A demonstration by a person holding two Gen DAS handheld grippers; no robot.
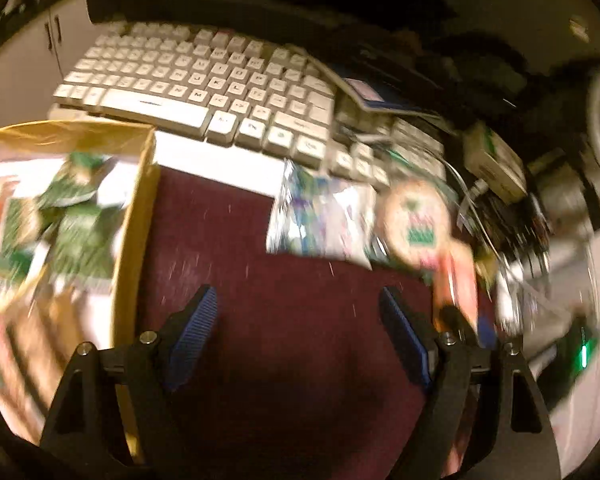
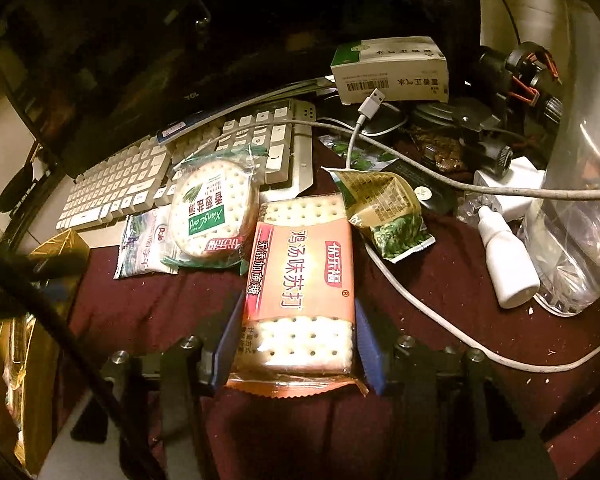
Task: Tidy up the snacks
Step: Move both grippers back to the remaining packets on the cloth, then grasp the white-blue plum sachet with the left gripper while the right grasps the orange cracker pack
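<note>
Orange cracker pack: "鸡汤味苏打", "无添加蔗糖", "优乐福" logo. Round cracker pack: "Xiang Cong", "香葱" on green label. White pouch: "Dole". Monitor bezel: "TCL". Box: barcode, text unclear.

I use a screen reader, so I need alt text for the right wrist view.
The right gripper has its jaws closed on an orange cracker pack over a dark red cloth. Behind lie a round cracker pack, a keyboard and cables.

**Snacks and clutter, counted**

Four loose snack packets: one orange cracker pack, one round cracker pack, one white pouch, one green-gold pouch. One keyboard, one gold box, one white bottle, one carton.
</note>
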